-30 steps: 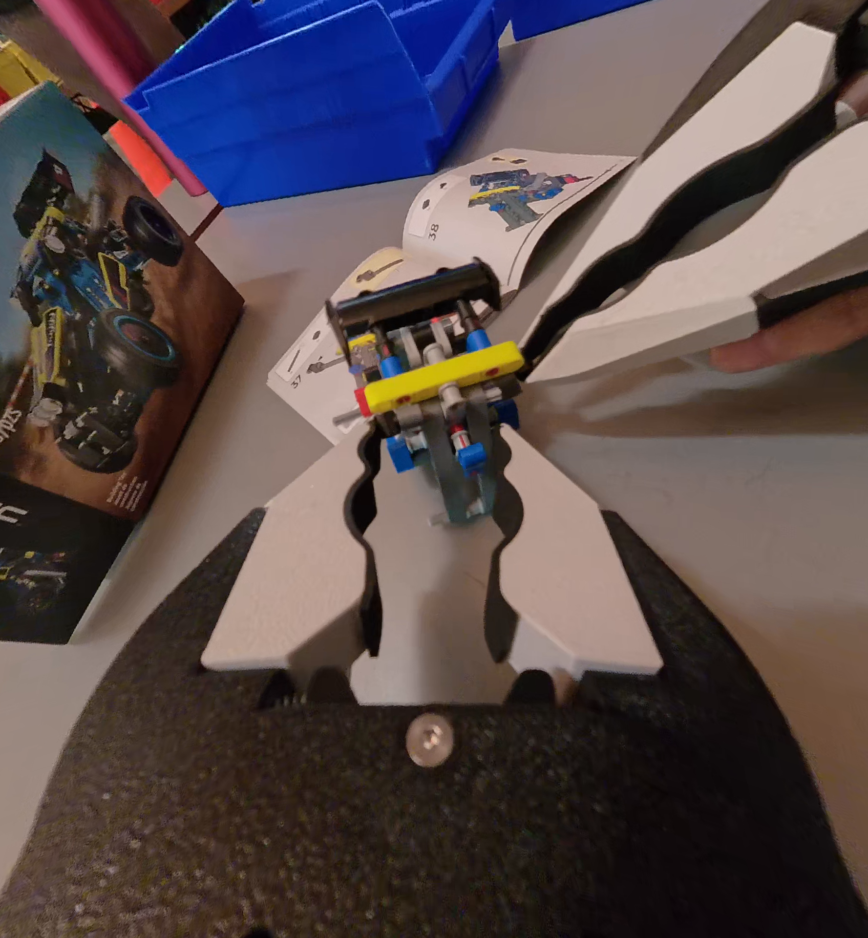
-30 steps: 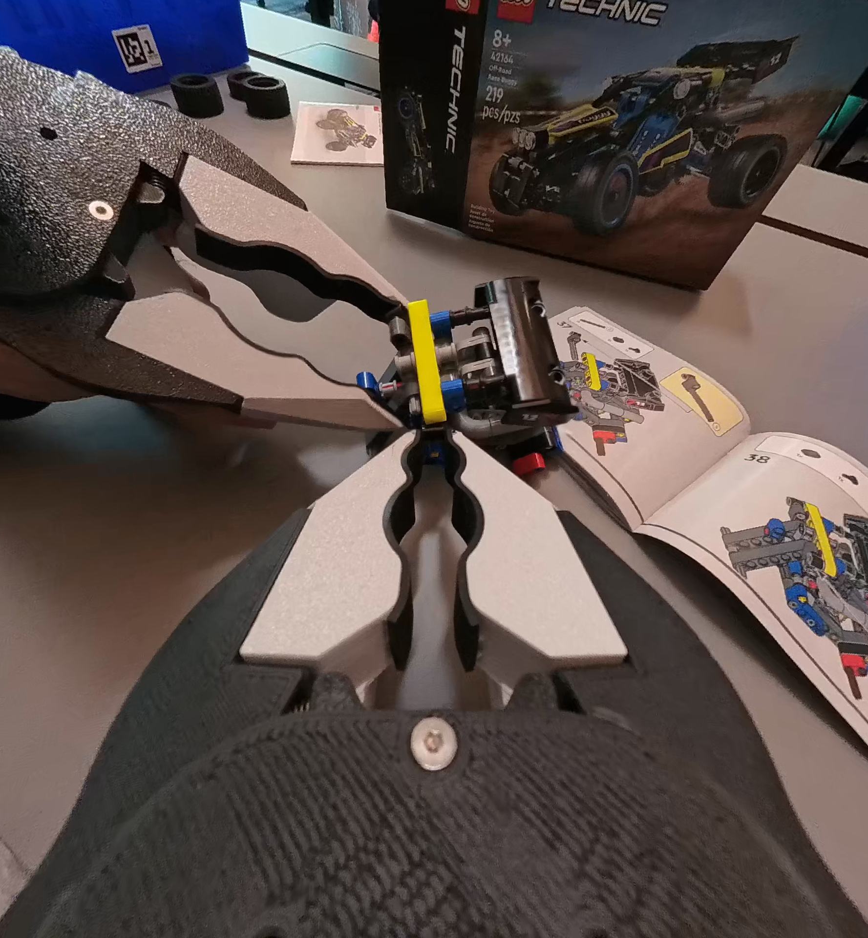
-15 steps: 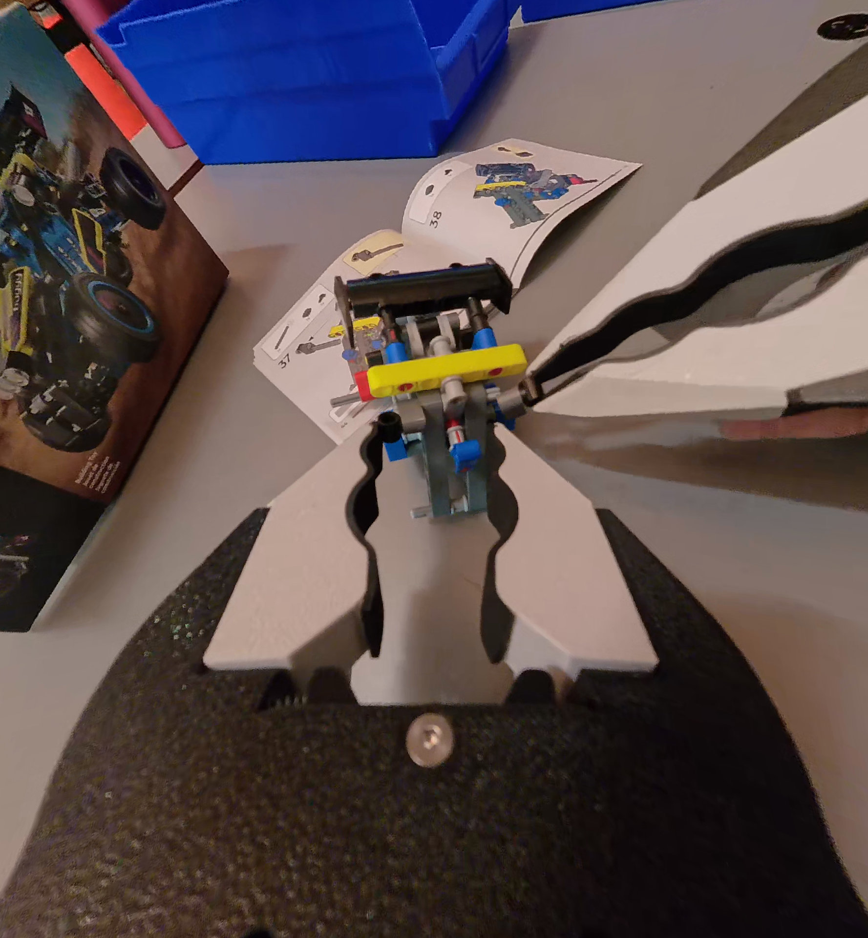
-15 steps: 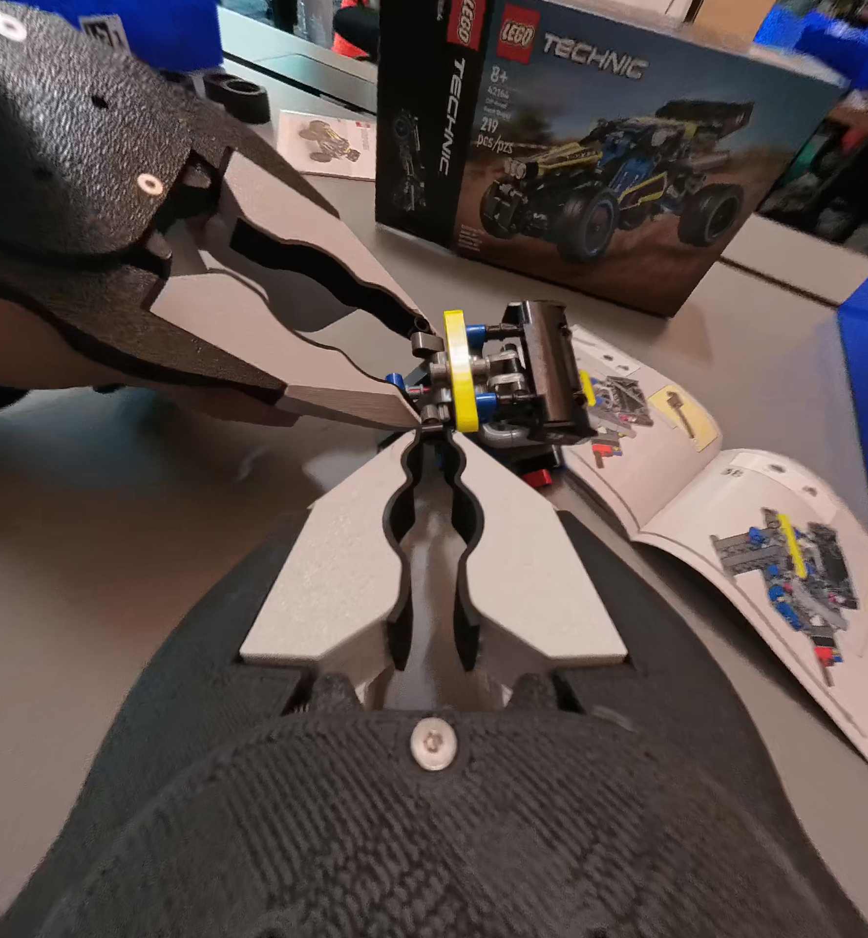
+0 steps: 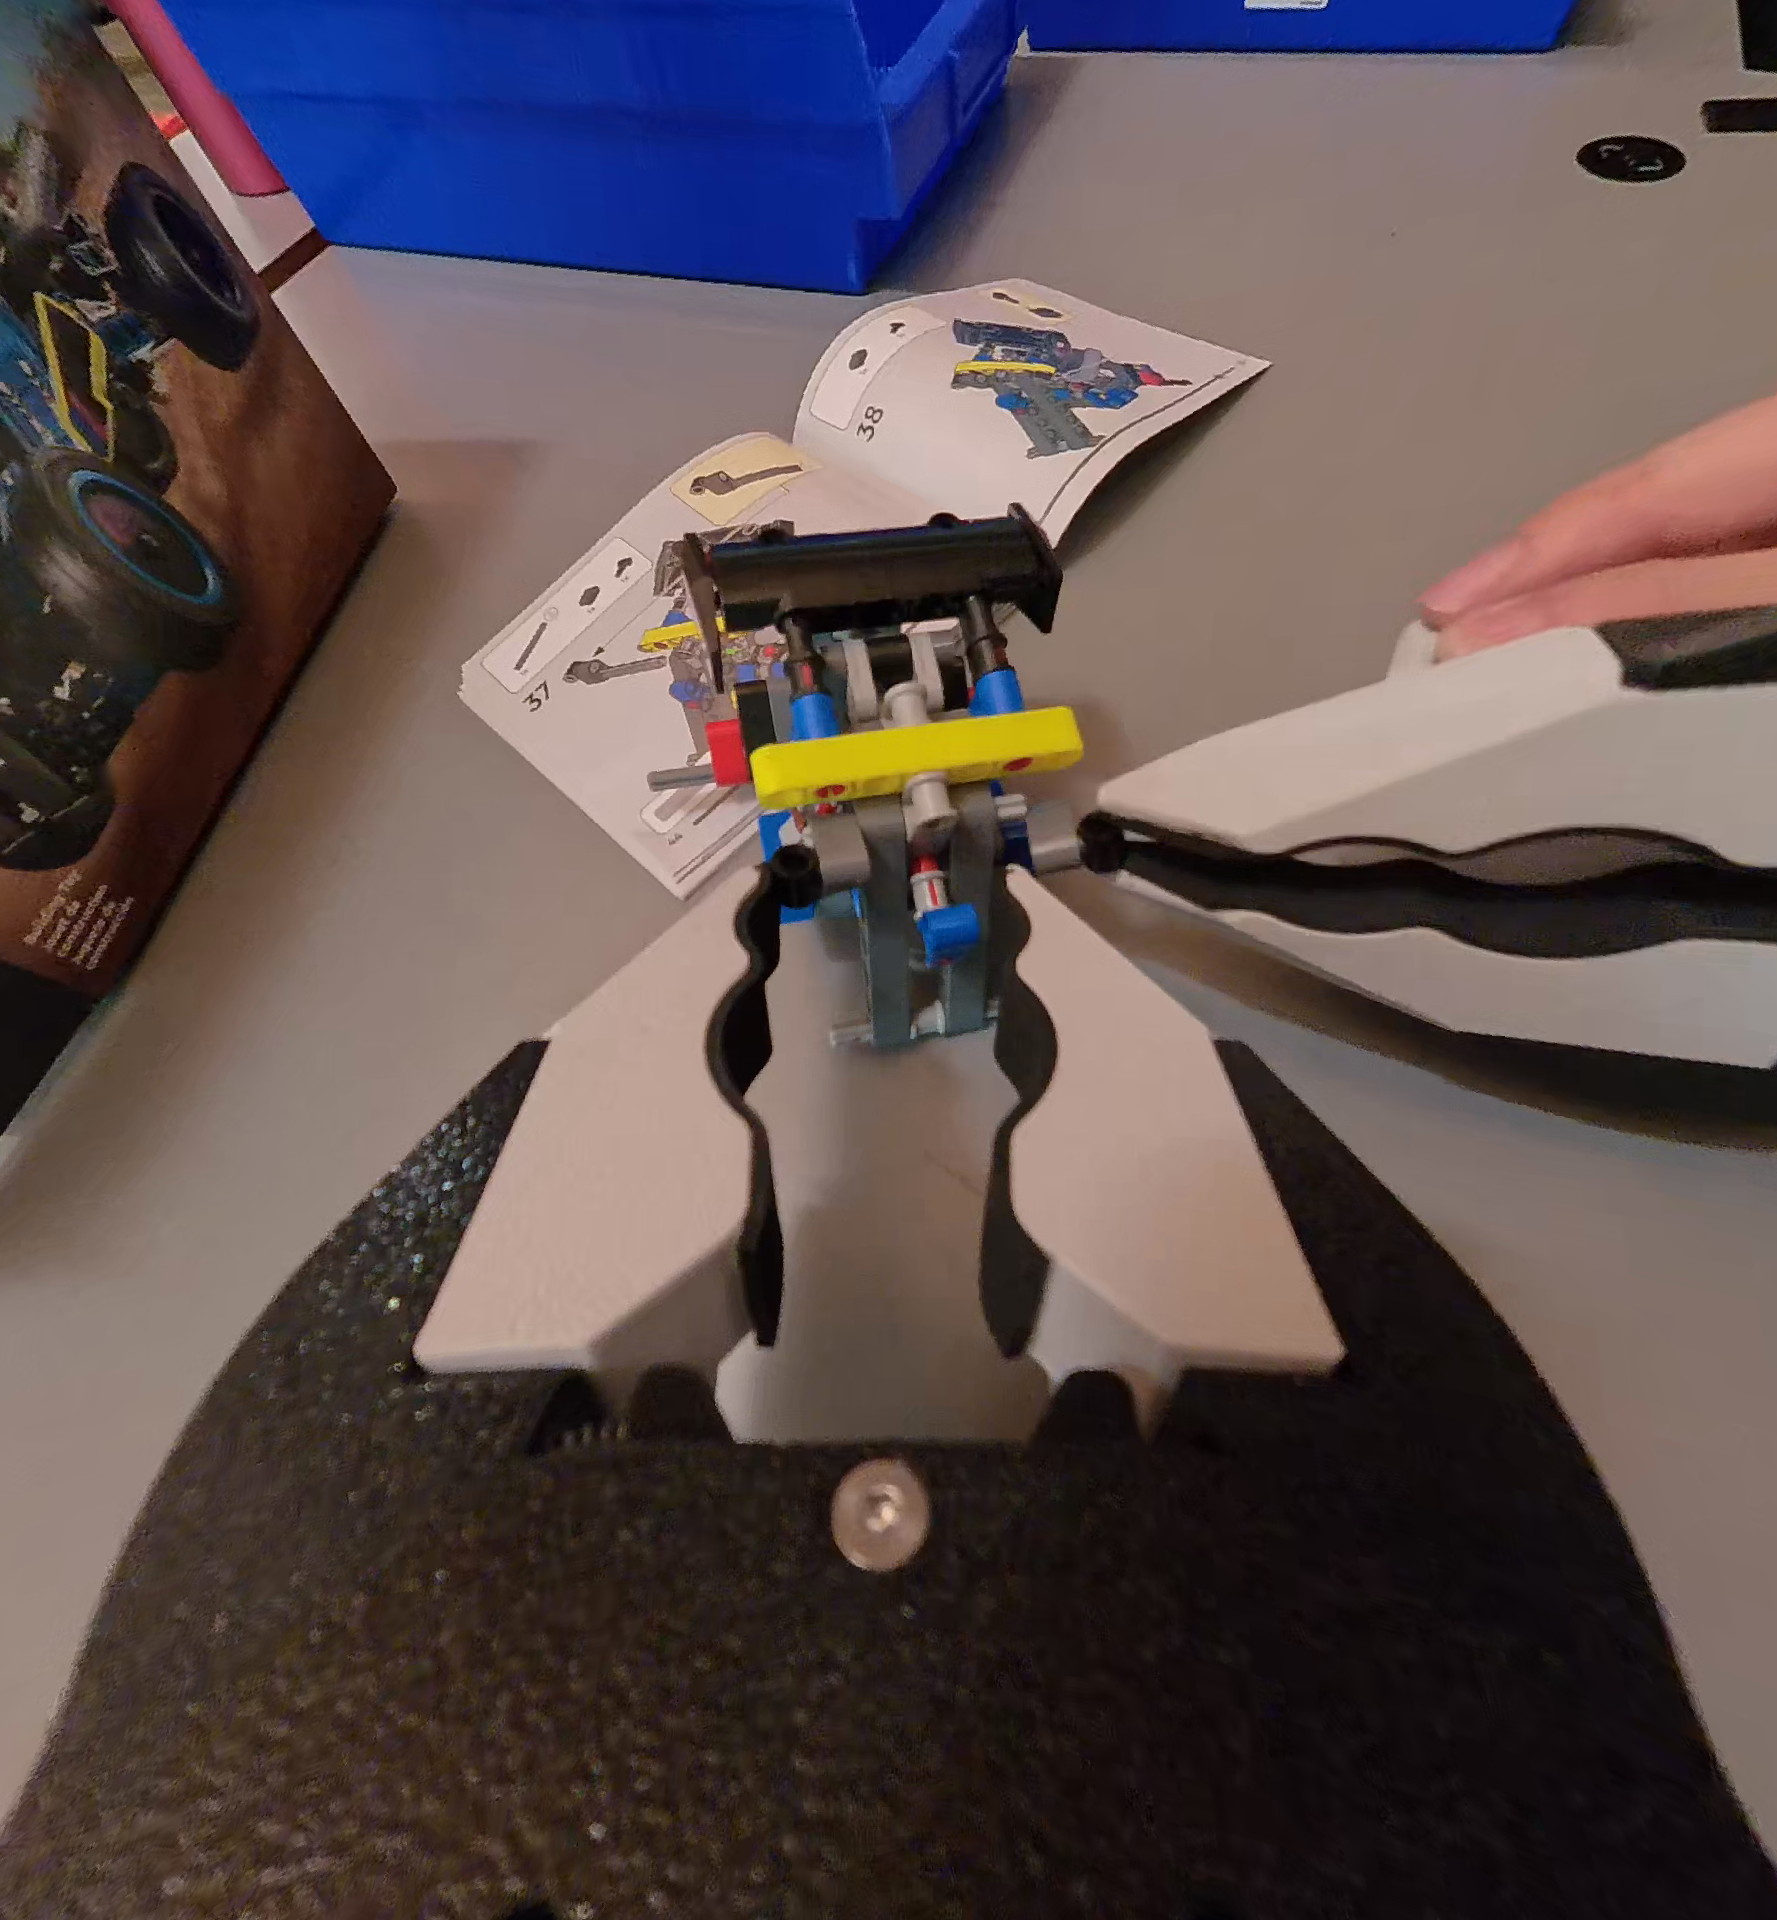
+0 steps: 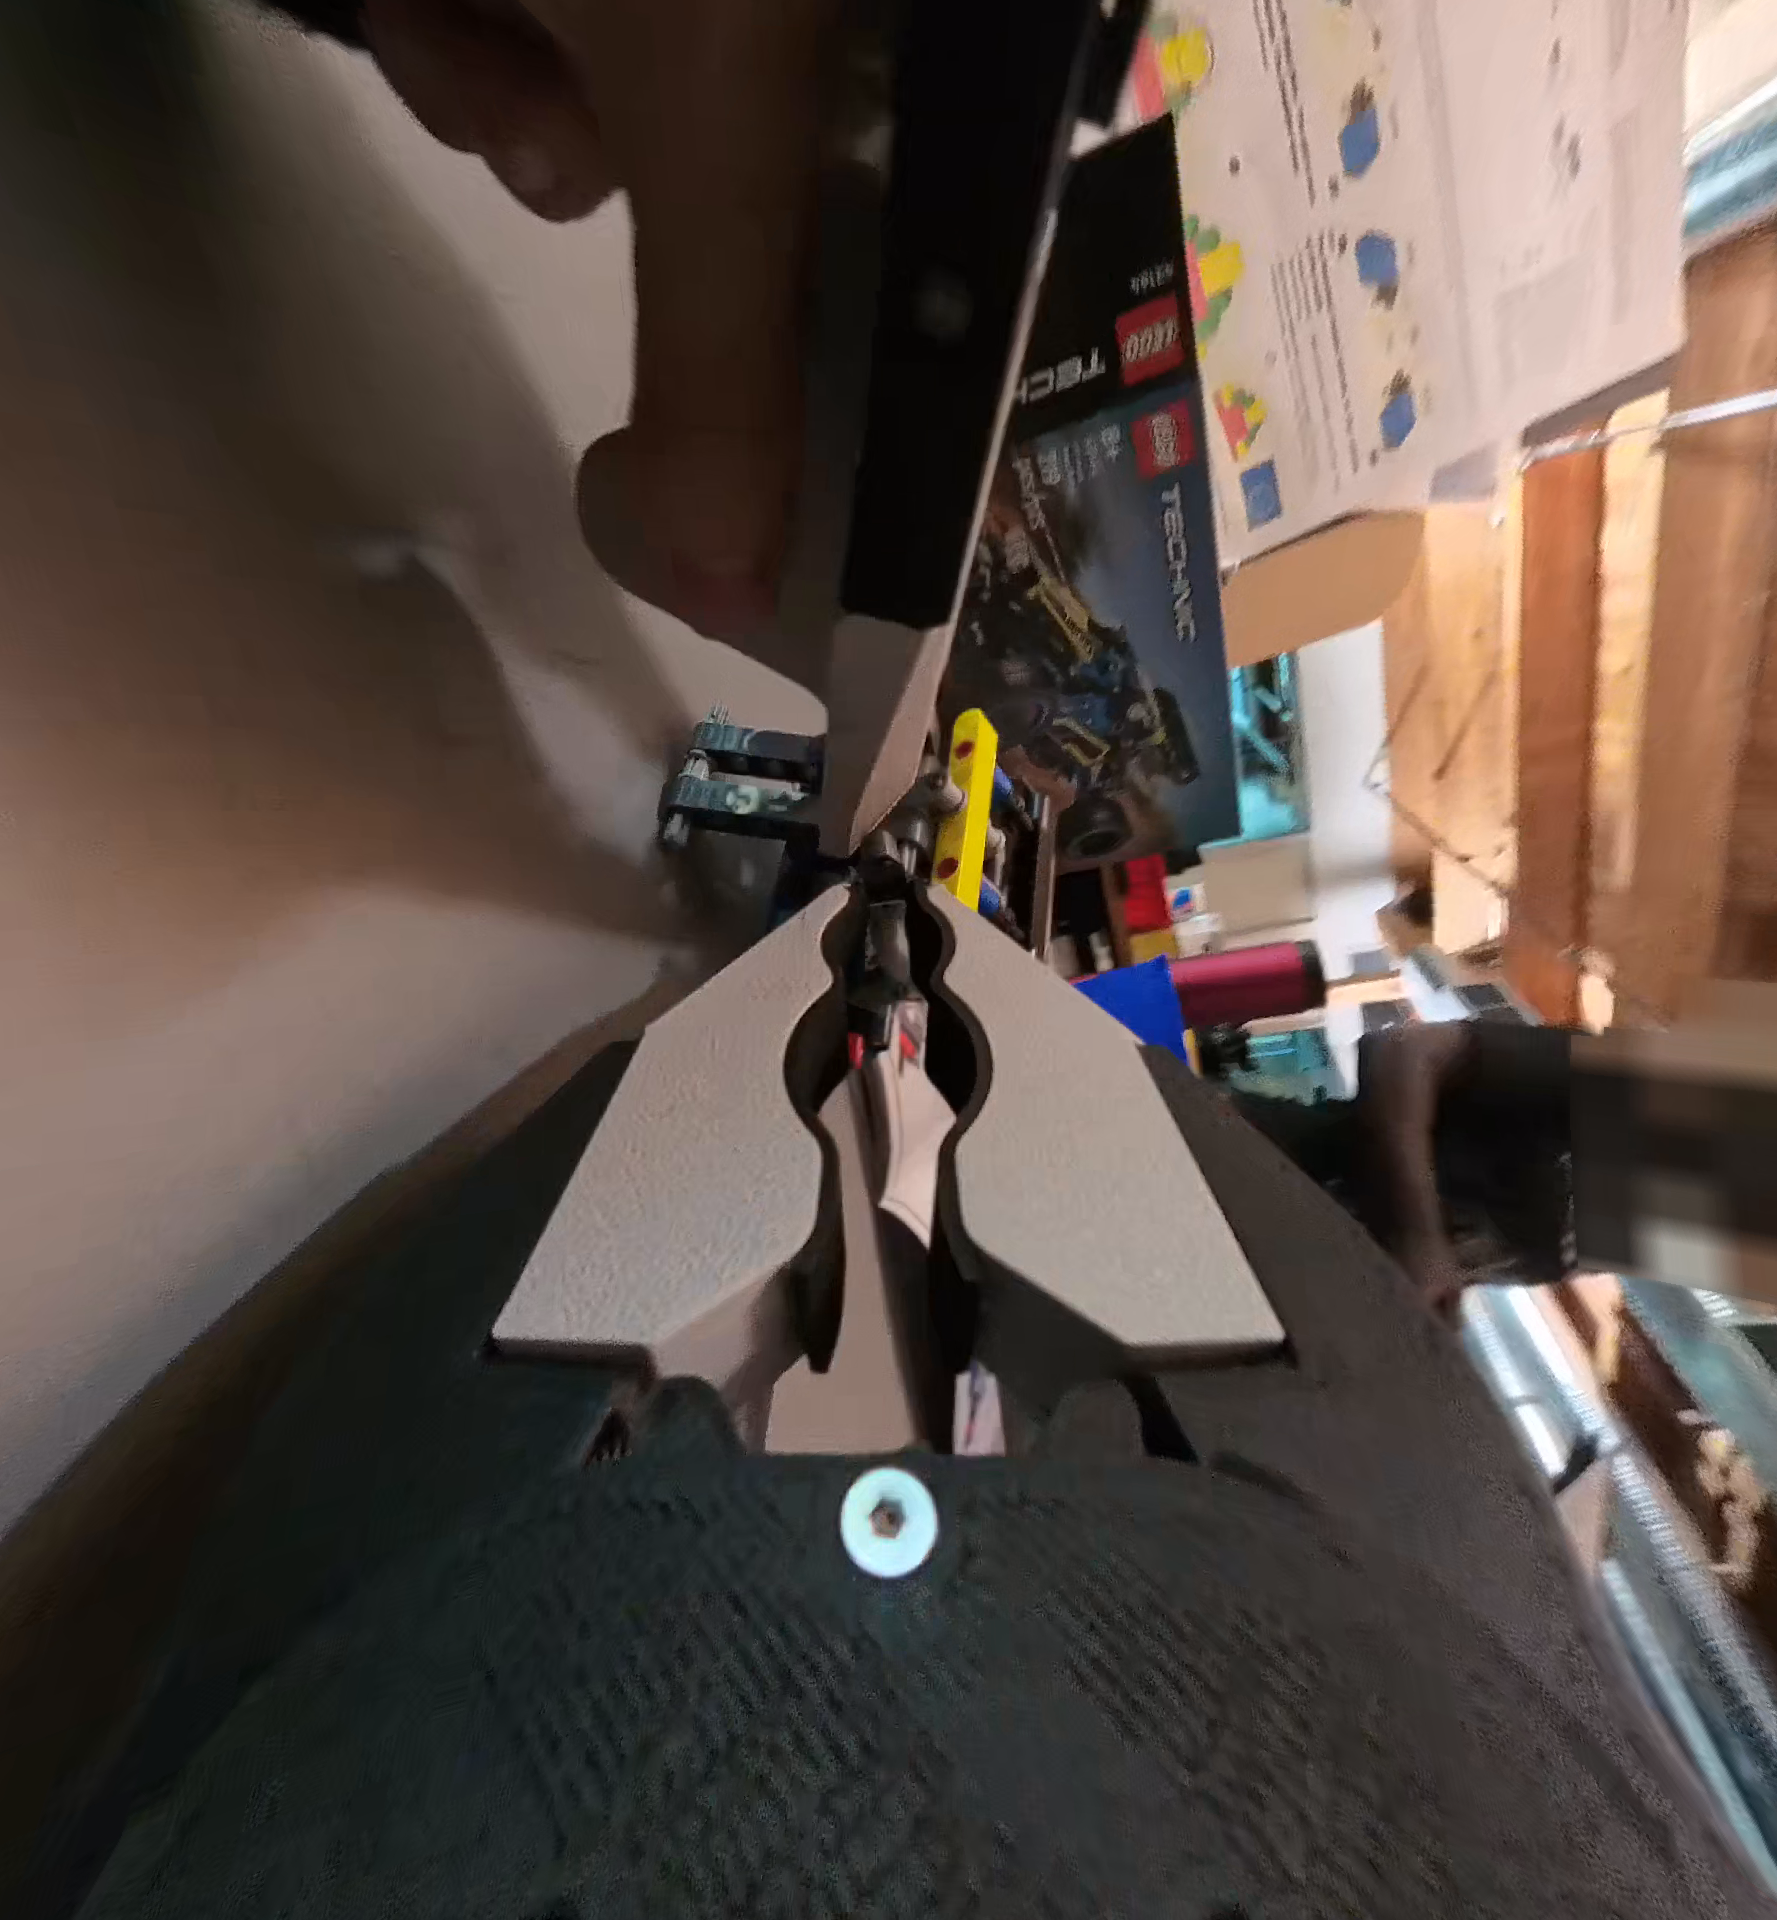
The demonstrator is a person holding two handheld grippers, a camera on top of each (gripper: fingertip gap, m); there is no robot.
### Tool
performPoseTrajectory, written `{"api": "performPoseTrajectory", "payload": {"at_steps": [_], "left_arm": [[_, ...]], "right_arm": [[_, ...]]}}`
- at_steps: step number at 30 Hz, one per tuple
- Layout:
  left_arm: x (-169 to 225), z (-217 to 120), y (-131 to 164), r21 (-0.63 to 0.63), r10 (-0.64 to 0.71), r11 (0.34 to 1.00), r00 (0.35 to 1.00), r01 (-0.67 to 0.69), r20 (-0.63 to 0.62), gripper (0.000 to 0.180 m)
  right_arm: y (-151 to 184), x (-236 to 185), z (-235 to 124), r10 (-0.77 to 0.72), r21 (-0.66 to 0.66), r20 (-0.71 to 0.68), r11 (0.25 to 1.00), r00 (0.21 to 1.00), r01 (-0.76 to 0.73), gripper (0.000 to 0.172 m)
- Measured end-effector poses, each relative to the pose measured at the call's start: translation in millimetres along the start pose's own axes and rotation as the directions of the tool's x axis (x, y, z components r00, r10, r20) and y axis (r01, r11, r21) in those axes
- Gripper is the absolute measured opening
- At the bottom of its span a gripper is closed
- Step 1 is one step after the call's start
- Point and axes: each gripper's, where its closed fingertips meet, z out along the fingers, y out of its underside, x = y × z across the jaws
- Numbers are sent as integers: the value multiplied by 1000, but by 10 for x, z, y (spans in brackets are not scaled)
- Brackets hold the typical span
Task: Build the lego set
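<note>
Gripping the grey frame of a small toy-brick model (image 5: 894, 769), the left gripper (image 5: 889, 914) holds it above the open booklet (image 5: 967, 416). The right gripper (image 5: 1102, 842), jaws nearly together, pinches a black pin (image 5: 1097, 840) at the model's right side.

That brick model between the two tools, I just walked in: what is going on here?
A person works two handheld tools over a grey table. The left tool grips the dark grey frame of a small brick model with a yellow beam. The right tool, nearly closed, pinches a small black pin at the model's side. An open instruction booklet lies behind.
</note>
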Motion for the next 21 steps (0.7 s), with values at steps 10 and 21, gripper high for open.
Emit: {"api": "performPoseTrajectory", "payload": {"at_steps": [10, 21], "left_arm": [[-8, -17, 19, 0, -3, 1000, 1000, 3, -28, 37], [-7, -5, 41, 0, 8, 1000, 1000, -8, -28, 37]], "right_arm": [[-63, 64, -1, -28, 60, -40, 998, 999, 30, 5], [-48, 11, -6, -23, 54, -12, 998, 1000, 24, 4]]}}
